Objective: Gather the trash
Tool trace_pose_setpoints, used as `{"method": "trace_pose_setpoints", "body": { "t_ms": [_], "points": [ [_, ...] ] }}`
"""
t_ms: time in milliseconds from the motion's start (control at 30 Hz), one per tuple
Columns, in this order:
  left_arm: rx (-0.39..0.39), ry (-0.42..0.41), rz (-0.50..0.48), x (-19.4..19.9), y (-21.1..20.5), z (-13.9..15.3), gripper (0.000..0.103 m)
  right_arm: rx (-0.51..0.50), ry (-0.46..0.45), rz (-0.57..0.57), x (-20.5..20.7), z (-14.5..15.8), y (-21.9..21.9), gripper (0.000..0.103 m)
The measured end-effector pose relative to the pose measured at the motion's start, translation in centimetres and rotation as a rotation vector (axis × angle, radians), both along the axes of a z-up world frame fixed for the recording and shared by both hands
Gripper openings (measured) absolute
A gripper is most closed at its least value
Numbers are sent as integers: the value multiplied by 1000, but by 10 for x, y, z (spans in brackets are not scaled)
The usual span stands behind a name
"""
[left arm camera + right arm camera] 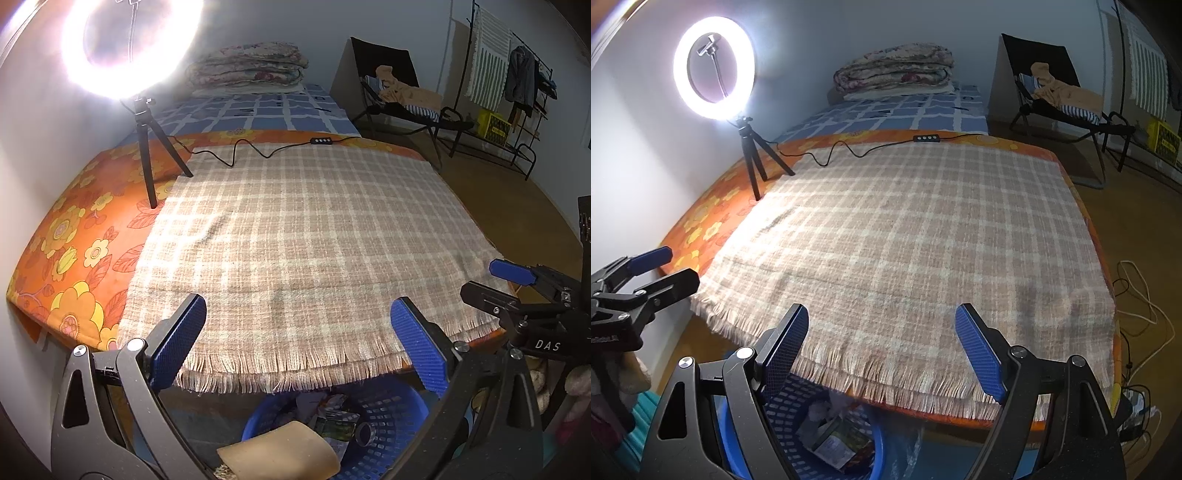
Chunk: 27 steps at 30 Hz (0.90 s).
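A blue plastic basket (391,410) stands on the floor below the bed's front edge and holds trash: a tan pad (280,450), printed wrappers (338,424) and a metal ring. It also shows in the right wrist view (798,410) with cartons (838,439) inside. My left gripper (297,347) is open and empty above the basket. My right gripper (881,349) is open and empty beside it; it shows at the right of the left wrist view (491,280). The checked blanket (295,236) on the bed has no trash that I can see.
A ring light on a tripod (714,66) stands at the bed's far left, its cable and remote (925,138) lying across the blanket. Folded quilts (894,70) lie at the far end. A chair (1056,92), a clothes rack (517,85) and floor cables (1141,295) are to the right.
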<state>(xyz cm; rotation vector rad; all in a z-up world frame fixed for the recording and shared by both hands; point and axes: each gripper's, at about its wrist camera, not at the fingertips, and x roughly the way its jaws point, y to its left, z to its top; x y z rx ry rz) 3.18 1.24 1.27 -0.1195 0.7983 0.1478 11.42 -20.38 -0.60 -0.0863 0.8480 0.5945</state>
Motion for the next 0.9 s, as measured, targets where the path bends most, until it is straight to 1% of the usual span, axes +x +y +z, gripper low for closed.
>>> {"method": "trace_pose_setpoints", "body": {
  "t_ms": [900],
  "points": [
    [-4, -4, 3, -2, 0, 1, 102, -7, 0, 2, -2, -1, -2, 82]
  ]
}}
